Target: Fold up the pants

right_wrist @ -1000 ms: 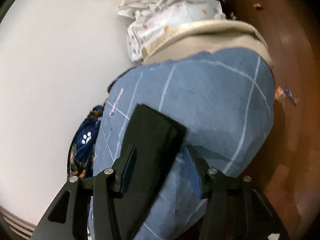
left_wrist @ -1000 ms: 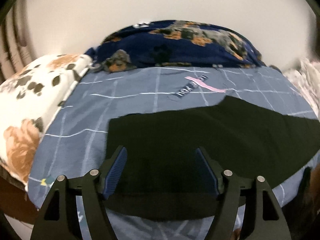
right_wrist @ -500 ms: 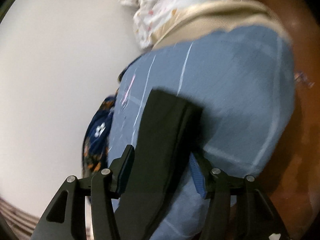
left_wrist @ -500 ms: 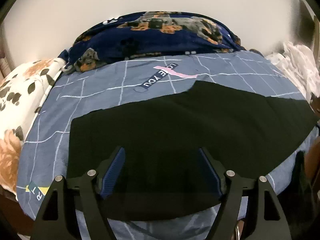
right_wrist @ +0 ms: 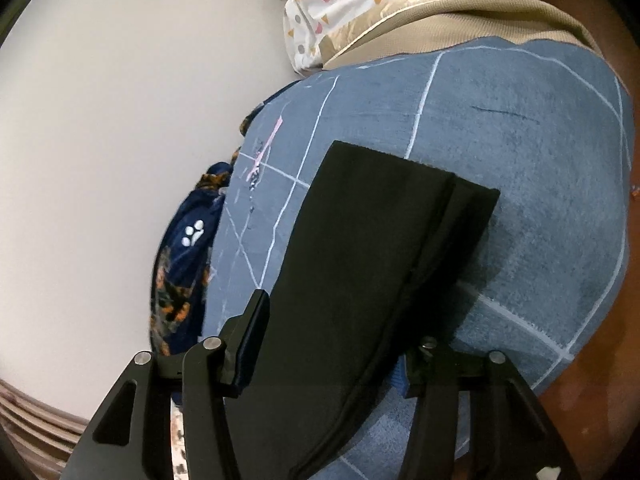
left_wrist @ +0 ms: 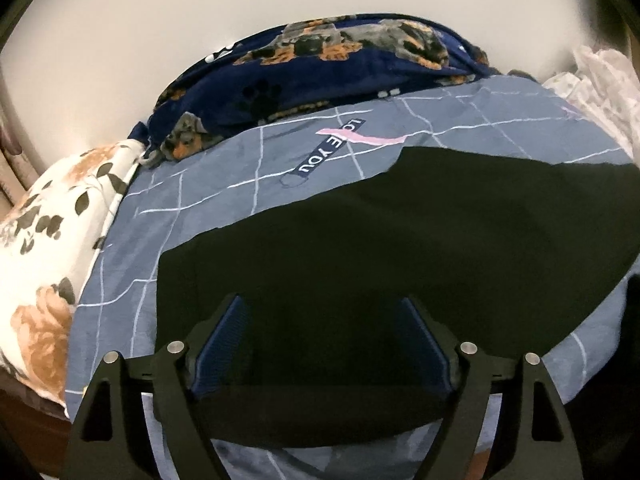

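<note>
Black pants (left_wrist: 360, 248) — laid flat on a blue grid-patterned bedsheet (left_wrist: 224, 184), already doubled leg over leg; in the left wrist view they run from the waistband at 6 o'clock out toward 3 o'clock.

Left gripper (left_wrist: 324, 320) — over the waistband end, jaws wide and opening, dark fabric between the blue pads (left_wrist: 224, 340) but not pressed by them.

Right gripper (right_wrist: 332, 344) — over the leg end, whose hems (right_wrist: 420, 176) point toward 1 o'clock; jaws closing with the cloth between them; whether they pinch it cannot be told.

Navy dog-print blanket (left_wrist: 320, 64) — bunched at 12 o'clock against a pale wall (left_wrist: 160, 20).

Floral pillow (left_wrist: 44, 248) — at 9 o'clock.

White patterned cloth (right_wrist: 360, 4) — crumpled at the sheet's far end.
</note>
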Available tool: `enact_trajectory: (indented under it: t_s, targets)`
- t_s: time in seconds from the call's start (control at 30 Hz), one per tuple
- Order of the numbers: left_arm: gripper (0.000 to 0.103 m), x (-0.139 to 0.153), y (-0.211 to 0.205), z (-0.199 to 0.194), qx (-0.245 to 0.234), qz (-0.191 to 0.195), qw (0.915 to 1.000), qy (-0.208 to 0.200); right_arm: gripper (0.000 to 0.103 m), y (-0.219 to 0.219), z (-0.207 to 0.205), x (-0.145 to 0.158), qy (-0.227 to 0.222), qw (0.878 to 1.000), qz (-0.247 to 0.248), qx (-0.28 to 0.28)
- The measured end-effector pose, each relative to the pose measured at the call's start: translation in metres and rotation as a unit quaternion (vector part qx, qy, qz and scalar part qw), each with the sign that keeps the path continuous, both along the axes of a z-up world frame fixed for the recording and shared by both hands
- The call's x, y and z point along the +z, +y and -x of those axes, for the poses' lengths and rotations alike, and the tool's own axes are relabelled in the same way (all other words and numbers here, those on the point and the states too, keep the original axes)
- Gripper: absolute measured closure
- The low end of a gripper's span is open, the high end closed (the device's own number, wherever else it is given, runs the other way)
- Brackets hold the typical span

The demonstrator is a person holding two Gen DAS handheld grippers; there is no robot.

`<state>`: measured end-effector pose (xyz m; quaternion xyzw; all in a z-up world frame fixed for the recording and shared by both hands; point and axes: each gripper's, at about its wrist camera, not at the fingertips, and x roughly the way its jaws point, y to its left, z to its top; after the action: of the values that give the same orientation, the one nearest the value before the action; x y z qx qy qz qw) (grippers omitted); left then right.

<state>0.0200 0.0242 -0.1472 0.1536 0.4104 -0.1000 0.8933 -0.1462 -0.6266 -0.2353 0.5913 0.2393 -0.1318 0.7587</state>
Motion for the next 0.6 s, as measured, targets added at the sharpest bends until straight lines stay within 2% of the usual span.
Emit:
enact_trajectory:
  t_s: [0.07,0.13,0.2,0.27,0.4,0.6]
  targets:
    - [0.022,-0.003,0.001,-0.001,0.003,-0.004,1.0000,0.004,0.059,-0.001,-0.001,0.001,0.010,1.000,0.001,0.000]
    - [0.022,-0.004,0.001,-0.002,0.007,-0.010,0.9999,0.005,0.066,-0.001,-0.003,0.002,0.024,1.000,0.005,-0.001]
    - [0.022,-0.005,0.002,-0.002,0.011,-0.013,0.9998,0.004,0.083,-0.002,-0.004,0.002,0.047,0.999,0.012,-0.004]
    - [0.022,-0.005,0.004,-0.002,0.015,-0.012,0.9998,0.004,0.088,-0.002,-0.003,-0.001,0.050,0.999,0.006,-0.007]
    - [0.022,-0.004,0.005,-0.004,0.019,-0.015,0.9997,0.003,0.089,0.002,-0.004,0.000,0.045,0.999,0.003,-0.010]
    - [0.019,-0.006,0.005,-0.005,0.023,-0.021,0.9995,0.007,0.088,0.014,-0.017,0.016,0.041,0.999,0.023,0.003]
